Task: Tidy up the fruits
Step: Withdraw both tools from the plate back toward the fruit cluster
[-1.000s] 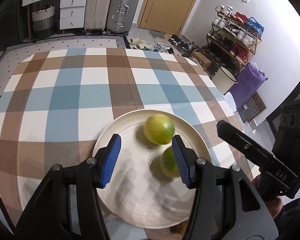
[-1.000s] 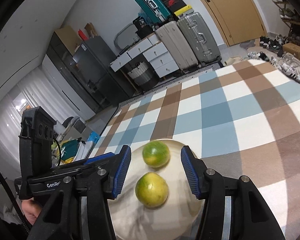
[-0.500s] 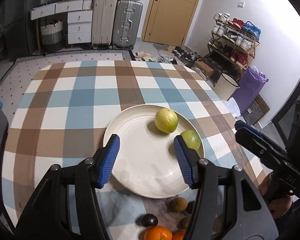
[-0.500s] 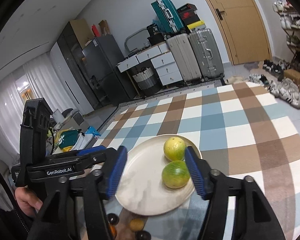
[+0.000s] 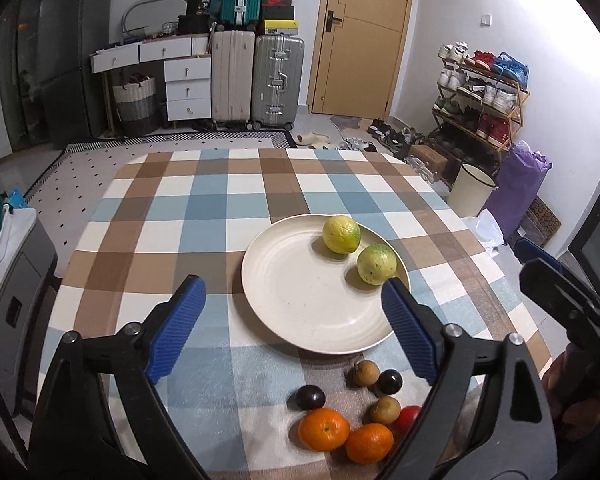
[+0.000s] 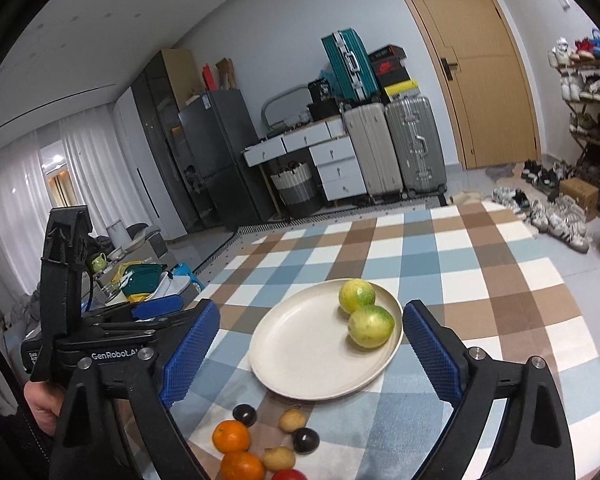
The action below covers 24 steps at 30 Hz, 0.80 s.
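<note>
Fruits sit in two groups on the checked surface (image 5: pixel 228 184). Two yellow-green citrus (image 5: pixel 341 234) (image 5: pixel 377 264) rest on the cream plate (image 5: pixel 300 304), ahead of the left claw (image 5: pixel 296 320), nearer its right finger. Both the left claw and the right claw (image 6: pixel 312 356) are spread wide, holding nothing. Below the plate, close under the claws, lie two oranges (image 5: pixel 323 429), two dark plums (image 5: pixel 311 397) and small brown fruits (image 5: pixel 366 373). A red fruit (image 5: pixel 407 419) is partly hidden behind the left claw's arm; what kind it is I cannot tell.
</note>
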Tool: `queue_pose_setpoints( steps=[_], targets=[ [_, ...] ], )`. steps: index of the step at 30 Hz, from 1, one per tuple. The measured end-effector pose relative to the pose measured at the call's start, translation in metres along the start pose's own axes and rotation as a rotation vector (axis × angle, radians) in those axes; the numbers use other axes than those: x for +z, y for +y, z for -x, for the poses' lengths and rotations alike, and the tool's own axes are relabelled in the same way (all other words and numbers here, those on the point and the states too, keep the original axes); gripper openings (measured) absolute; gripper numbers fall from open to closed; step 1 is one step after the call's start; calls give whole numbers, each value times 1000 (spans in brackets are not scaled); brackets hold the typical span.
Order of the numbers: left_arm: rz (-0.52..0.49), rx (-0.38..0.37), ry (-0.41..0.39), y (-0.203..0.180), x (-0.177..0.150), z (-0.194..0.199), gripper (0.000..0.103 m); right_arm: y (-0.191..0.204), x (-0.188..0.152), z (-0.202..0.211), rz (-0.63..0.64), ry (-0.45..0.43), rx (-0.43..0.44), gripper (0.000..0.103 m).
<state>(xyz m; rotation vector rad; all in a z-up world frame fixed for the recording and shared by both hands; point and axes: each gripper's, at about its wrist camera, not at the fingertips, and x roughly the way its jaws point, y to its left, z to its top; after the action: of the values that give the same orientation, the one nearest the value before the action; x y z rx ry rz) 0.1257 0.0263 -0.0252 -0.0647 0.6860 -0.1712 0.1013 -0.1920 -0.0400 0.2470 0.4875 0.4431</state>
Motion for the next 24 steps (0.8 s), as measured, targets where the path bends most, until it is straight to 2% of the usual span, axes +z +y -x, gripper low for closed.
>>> queue_pose_setpoints(
  steps=[3,8,16,24],
  targets=[
    [-2,20,-32,-2,-4,18,102,6,-1,10,3,-11,-4,97],
    [-28,38,-75,-10,-12,42,102,17,-5,26,21,-33,-10,100],
    [-21,47,-66,-13,-30,56,102,32,-17,44,42,-40,-20,102],
    [11,59,-41,-6,-54,63,102,41,-34,49,65,-8,-46,102]
  ],
)
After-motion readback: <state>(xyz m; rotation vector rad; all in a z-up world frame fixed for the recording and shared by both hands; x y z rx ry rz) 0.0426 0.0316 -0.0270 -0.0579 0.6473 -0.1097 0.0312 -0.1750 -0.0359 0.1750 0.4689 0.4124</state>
